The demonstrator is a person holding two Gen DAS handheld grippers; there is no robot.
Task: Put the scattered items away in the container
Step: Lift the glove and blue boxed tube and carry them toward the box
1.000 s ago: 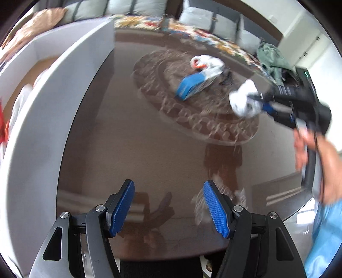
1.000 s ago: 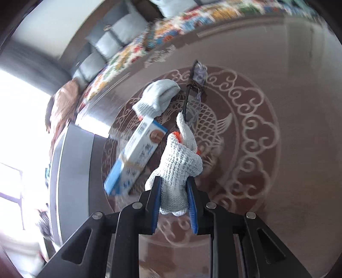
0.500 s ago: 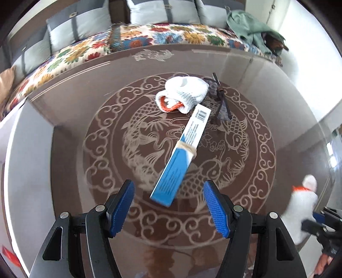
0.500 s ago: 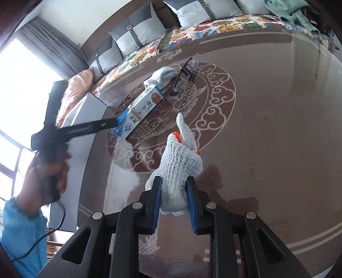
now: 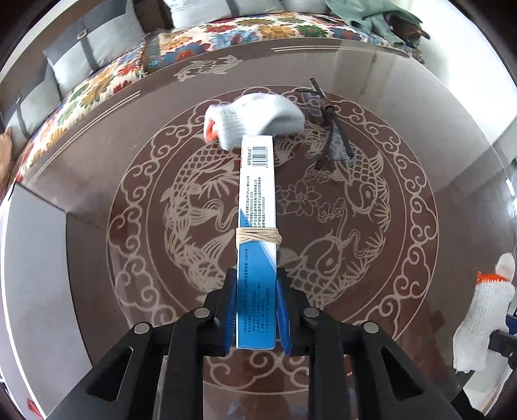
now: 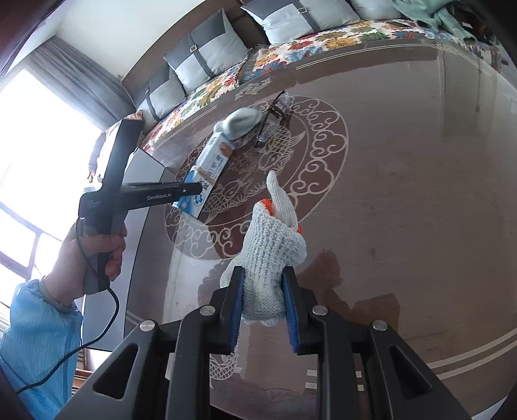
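Note:
My left gripper [image 5: 255,310] is shut on the near end of a long blue and white box [image 5: 257,226] bound with a rubber band; the box also shows in the right wrist view [image 6: 210,164]. My right gripper [image 6: 263,307] is shut on a white knit glove with an orange cuff [image 6: 271,245], held above the table; this glove shows at the right edge of the left wrist view [image 5: 481,323]. A second white glove [image 5: 258,119] and a pair of glasses [image 5: 332,129] lie on the table beyond the box. The grey container [image 6: 145,168] stands at the table's left.
The round brown table [image 5: 404,106] has a koi pattern under glass. A sofa with a floral cover [image 5: 226,32] and grey cushions runs along the far side. Green clothing [image 5: 371,16] lies on the sofa at the right.
My left gripper has moved forward onto the box and shut on its near end. My right gripper has kept hold of the glove and drawn back slightly.

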